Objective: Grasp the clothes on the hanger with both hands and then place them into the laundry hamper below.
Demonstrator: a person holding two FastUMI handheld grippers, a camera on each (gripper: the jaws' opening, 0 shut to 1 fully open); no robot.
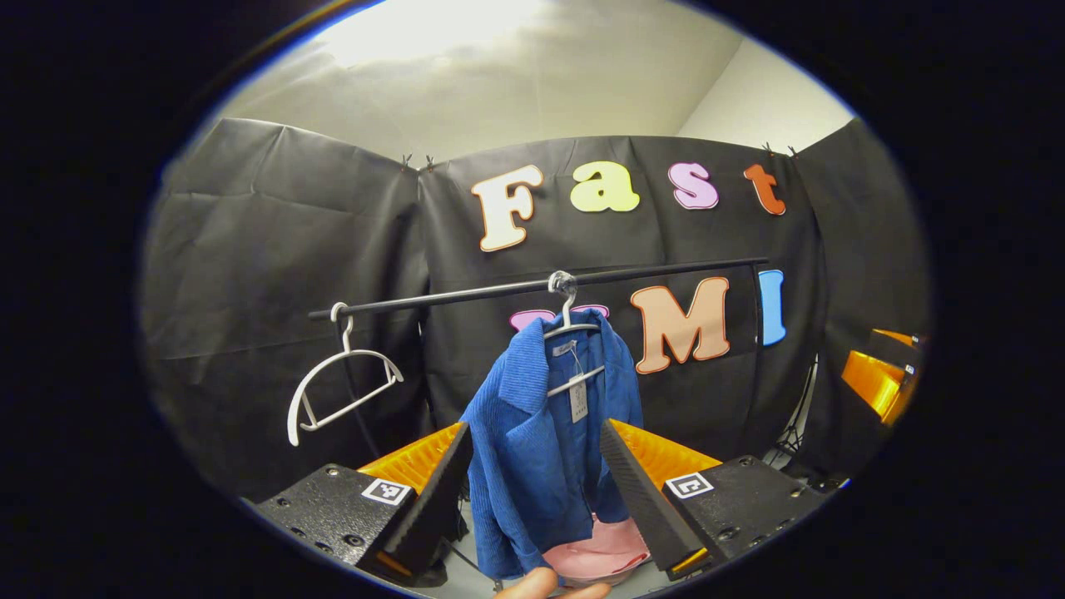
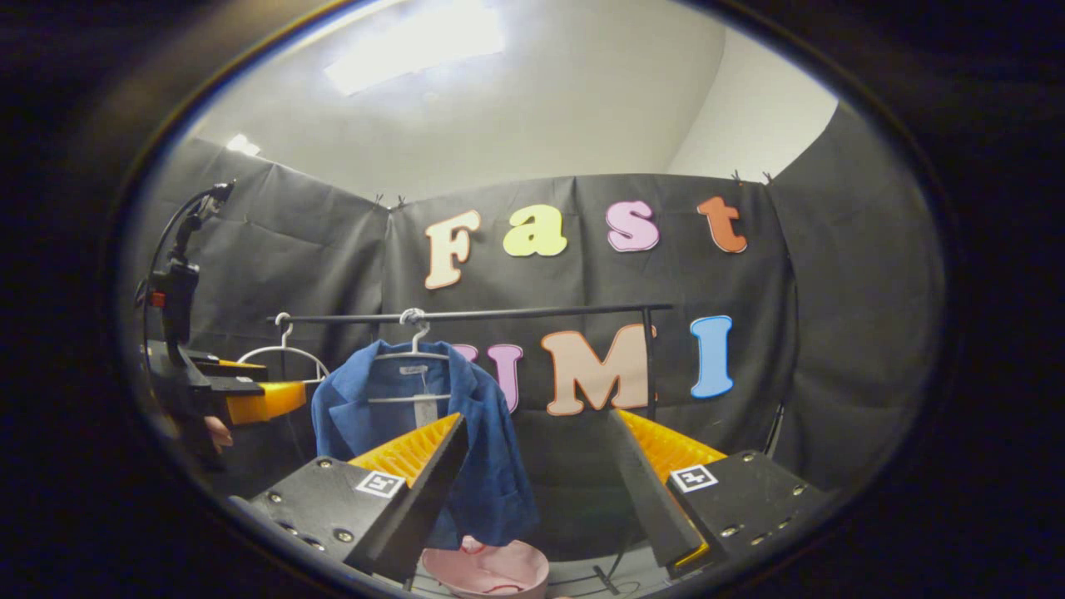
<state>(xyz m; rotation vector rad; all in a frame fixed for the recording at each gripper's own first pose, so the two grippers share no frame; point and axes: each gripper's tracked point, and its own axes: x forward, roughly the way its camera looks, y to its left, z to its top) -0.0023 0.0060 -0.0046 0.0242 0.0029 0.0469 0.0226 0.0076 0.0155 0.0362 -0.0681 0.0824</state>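
A blue corduroy jacket [image 1: 541,441] hangs on a white hanger [image 1: 570,333] from a black rail [image 1: 532,288]. Under it stands a pink laundry hamper [image 1: 599,553]. My left gripper [image 1: 537,491] is open, its fingers standing either side of the jacket's lower half but nearer the camera, apart from the cloth. In the right gripper view the jacket [image 2: 491,466] hangs left of centre above the hamper [image 2: 491,570]. My right gripper [image 2: 537,499] is open, and its left finger overlaps the jacket in the image. The left gripper [image 2: 250,399] shows at the far left.
An empty white hanger [image 1: 341,387] dangles at the rail's left end. The rail's upright post [image 2: 649,366] stands to the right of the jacket. A fingertip [image 1: 541,585] shows at the bottom of the left gripper view. A dark stand [image 2: 179,274] rises at far left.
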